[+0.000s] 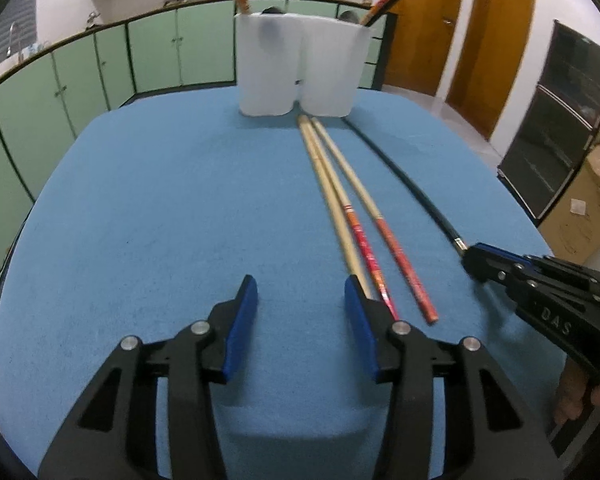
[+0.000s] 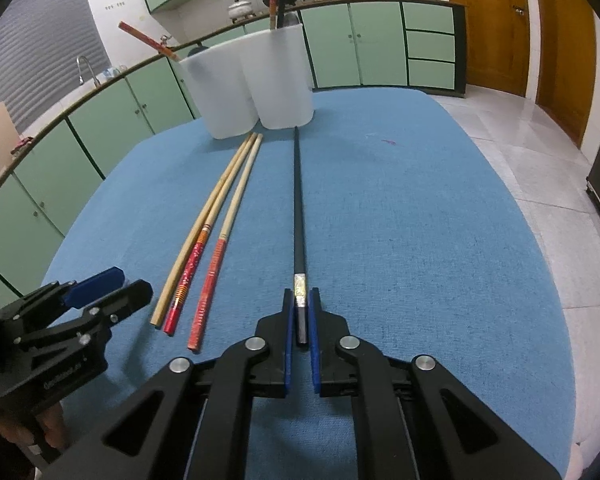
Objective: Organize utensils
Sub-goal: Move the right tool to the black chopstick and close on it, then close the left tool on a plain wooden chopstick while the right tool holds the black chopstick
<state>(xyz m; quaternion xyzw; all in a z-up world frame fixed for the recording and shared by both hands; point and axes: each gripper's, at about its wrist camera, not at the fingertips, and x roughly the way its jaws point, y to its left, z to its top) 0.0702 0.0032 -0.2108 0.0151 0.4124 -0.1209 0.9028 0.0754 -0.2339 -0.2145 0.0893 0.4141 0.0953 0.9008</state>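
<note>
Three wooden chopsticks lie side by side on the blue cloth: a plain bamboo one [image 1: 327, 184] [image 2: 204, 220], one with a red patterned end [image 1: 364, 250] [image 2: 188, 272] and one with a red end [image 1: 406, 268] [image 2: 208, 288]. To their right lies a long black chopstick [image 1: 404, 178] [image 2: 298, 200]. My right gripper [image 2: 301, 294] [image 1: 476, 260] is shut on its near end with the silver band. My left gripper [image 1: 302, 284] [image 2: 130, 280] stands open just left of the wooden ones, with nothing between its fingers. A white two-cup holder [image 1: 300, 64] [image 2: 260, 88] at the far edge holds several chopsticks.
The blue cloth [image 1: 160, 200] covers a table with rounded edges. Green cabinets [image 1: 100, 72] run behind and to the left. Wooden doors [image 1: 492, 40], a dark cabinet [image 1: 560, 120] and a cardboard box [image 1: 580, 216] stand at the right. A person's hand [image 1: 580, 396] holds the right gripper.
</note>
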